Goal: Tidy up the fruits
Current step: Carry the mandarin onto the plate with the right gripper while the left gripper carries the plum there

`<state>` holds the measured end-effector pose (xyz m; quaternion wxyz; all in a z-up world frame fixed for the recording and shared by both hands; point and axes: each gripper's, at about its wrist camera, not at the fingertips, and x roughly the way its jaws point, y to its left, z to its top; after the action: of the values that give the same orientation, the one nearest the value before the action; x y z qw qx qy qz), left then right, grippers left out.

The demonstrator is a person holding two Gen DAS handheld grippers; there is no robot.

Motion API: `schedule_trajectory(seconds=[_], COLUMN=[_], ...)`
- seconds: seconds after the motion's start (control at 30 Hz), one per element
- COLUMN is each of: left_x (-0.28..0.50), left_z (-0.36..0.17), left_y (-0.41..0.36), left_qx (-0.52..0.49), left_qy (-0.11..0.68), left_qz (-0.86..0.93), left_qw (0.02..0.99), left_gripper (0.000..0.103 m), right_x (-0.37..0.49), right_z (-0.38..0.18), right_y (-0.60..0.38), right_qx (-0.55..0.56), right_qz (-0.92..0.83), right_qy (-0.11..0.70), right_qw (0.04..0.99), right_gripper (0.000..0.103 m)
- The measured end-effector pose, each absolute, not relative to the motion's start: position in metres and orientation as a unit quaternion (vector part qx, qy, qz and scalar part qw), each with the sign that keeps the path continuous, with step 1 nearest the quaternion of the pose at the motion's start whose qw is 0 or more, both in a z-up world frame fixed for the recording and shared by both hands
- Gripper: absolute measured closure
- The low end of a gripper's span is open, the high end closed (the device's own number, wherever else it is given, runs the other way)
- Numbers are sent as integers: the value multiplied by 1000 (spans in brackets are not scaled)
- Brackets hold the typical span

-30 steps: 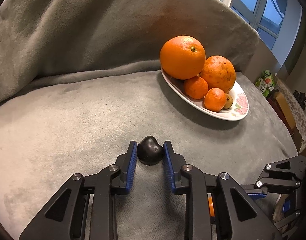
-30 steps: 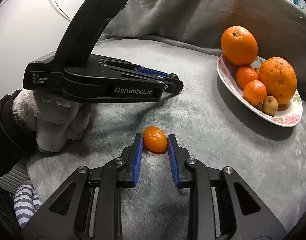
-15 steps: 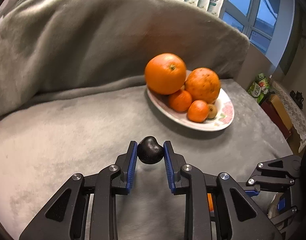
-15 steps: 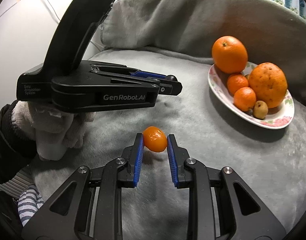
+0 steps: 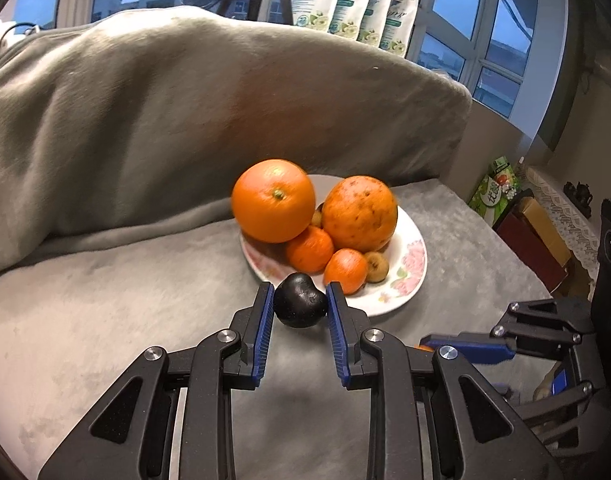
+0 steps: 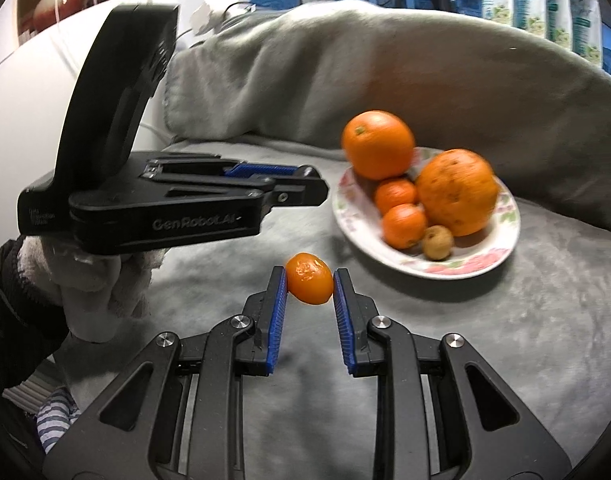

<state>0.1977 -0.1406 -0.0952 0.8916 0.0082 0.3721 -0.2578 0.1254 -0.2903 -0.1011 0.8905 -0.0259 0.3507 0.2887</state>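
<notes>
Left gripper [image 5: 300,305]: closed on the dark fruit [image 5: 300,300]; both blue pads press its sides; it is held above the grey blanket [image 5: 125,300], just in front of the plate [image 5: 409,280]
Right gripper [image 6: 308,284]: closed on the small orange fruit [image 6: 309,279]; held in the air over the blanket, near the plate rim but apart from it
Dark fruit, handling: small and light, I judge; skin looks smooth and a little shiny, so it may slip; irregular shape, so the hold across its widest part seems right
Small orange fruit, handling: light; probably soft-skinned, so hard pressing could bruise it; gripped across its short axis, near the pad tips, which leaves little margin
Plate, contents: two big oranges [image 5: 274,200], one clean and one spotted [image 5: 359,213]; two small mandarins [image 5: 310,249] in front; one small brown fruit [image 5: 376,266] beside them; another may hide between the big ones, I cannot tell
Plate, free room: mostly the near and right side with the flower pattern; the pile looks ready to roll if pushed
Person: a gloved hand [image 6: 93,284] holds the left tool
</notes>
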Motion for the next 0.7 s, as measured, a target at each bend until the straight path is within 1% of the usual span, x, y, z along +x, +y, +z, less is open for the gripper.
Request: schedule_trajectory(seconds=[0.37,0.7], left_x=[211,218], left_z=[-94,-93], left_y=[-158,-171], left_qx=[8,21], left_qy=[369,367], left_qz=[-265,-266], left_qw=[891,891], left_gripper=[78,78], right_x=[158,179], right_z=[-98,-102], right_y=[-313,-323], right_qx=[-14,-24], right_qz=[251,230], right_qy=[340,347], right_qw=[906,909], right_gripper=[78,78])
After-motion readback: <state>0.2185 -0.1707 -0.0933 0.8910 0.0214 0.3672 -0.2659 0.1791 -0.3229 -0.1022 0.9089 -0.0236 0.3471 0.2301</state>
